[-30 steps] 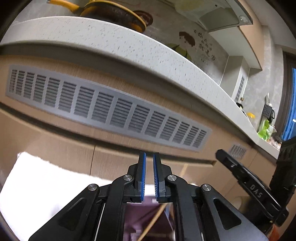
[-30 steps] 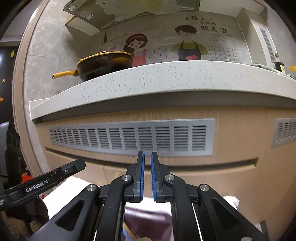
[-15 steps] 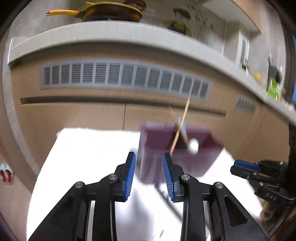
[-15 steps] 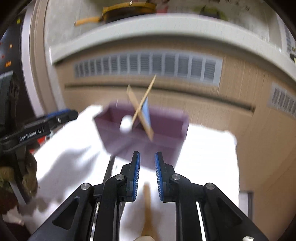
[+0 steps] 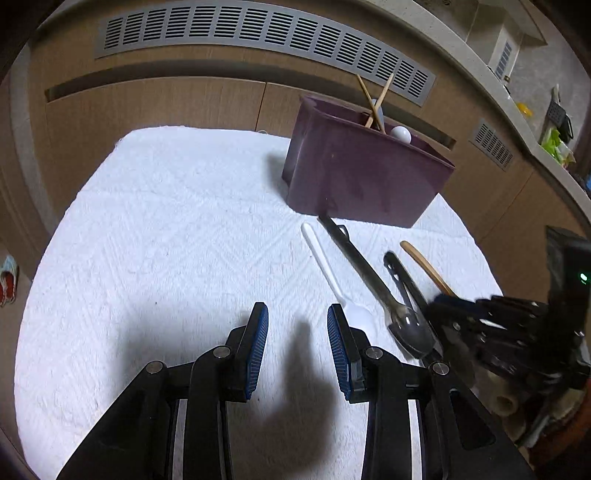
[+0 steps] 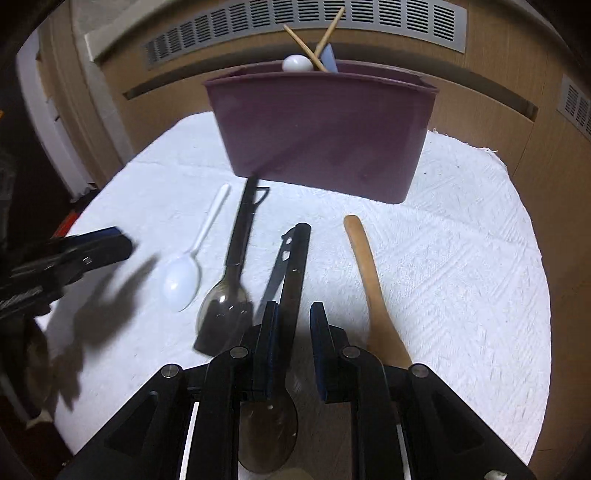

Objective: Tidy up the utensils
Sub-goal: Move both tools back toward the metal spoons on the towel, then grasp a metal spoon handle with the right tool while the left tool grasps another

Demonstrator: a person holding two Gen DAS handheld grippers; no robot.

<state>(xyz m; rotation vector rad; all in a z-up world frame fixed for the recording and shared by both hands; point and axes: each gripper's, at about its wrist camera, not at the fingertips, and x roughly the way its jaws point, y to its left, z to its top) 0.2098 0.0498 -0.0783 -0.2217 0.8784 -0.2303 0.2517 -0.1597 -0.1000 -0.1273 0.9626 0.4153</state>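
A purple utensil holder [image 6: 321,125] [image 5: 362,173] stands on a white towel [image 5: 166,236] and holds chopsticks [image 6: 317,40] and a white spoon. Lying in front of it are a white plastic spoon [image 6: 184,273] [image 5: 332,280], a dark translucent spoon [image 6: 232,273] [image 5: 373,284], another dark spoon [image 6: 291,273] and a wooden spoon [image 6: 373,288] [image 5: 424,266]. My left gripper [image 5: 297,339] is open and empty, just left of the white spoon's bowl. My right gripper [image 6: 293,343] is open, its jaws on either side of the dark spoon's handle.
Wooden cabinet fronts [image 5: 166,103] with a grey vent grille [image 5: 258,33] rise behind the towel. The towel [image 6: 461,258] ends near the cabinet and at its left and right edges. The other gripper shows at the right in the left wrist view [image 5: 498,332].
Both grippers tilted down from the cabinet toward the towel and moved closer to the utensils. Both sets of jaws opened wider.
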